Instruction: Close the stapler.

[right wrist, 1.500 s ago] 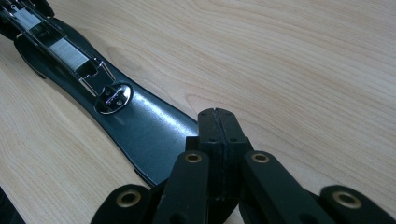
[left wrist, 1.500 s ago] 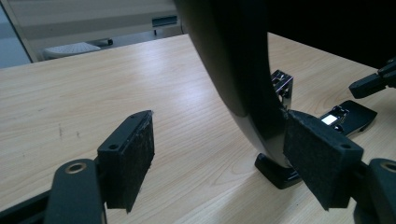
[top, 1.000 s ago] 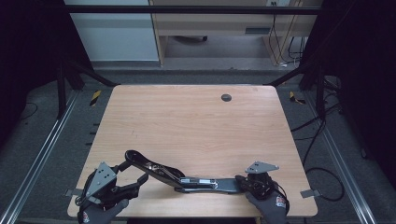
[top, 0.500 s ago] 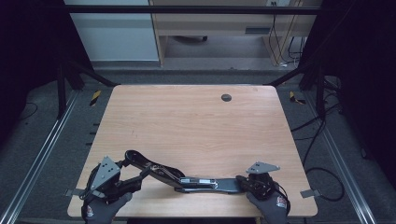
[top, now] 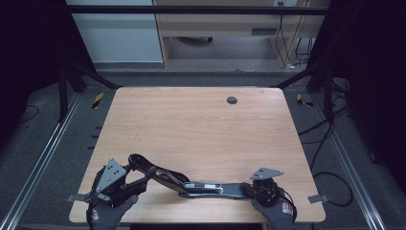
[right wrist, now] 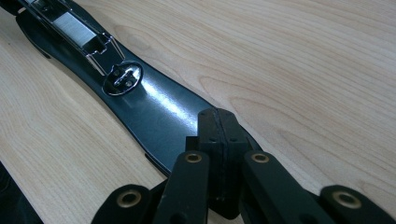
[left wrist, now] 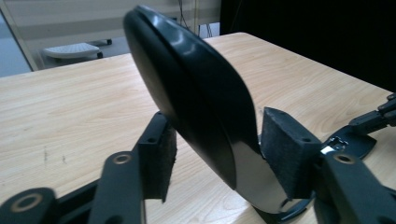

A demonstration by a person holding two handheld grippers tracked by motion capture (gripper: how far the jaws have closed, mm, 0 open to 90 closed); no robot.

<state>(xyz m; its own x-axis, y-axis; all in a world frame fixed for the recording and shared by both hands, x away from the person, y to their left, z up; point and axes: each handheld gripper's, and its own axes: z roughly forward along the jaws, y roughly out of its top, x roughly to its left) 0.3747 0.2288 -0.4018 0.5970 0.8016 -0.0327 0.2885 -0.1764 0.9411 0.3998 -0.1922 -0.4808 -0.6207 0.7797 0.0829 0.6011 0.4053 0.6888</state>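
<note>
A black long-arm stapler (top: 191,184) lies folded open near the table's front edge. Its raised upper arm (left wrist: 196,88) points left and its flat base (right wrist: 154,102) points right. My left gripper (top: 139,175) is at the arm's rounded end, and its jaws have just been closing. In the left gripper view (left wrist: 217,158) both pads touch the sides of that arm. My right gripper (right wrist: 218,126) is shut, pads together with nothing between them, its tip resting on the base's near end (top: 249,190).
The wooden table (top: 201,129) has a small dark grommet hole (top: 231,100) near its far edge. Gloved hands come in at the front edge. Metal rails run along both sides of the table, and cables lie on the floor at the right.
My left gripper has shifted slightly toward the stapler's raised arm and its jaws have narrowed around that arm. My right gripper and the stapler's base have stayed put.
</note>
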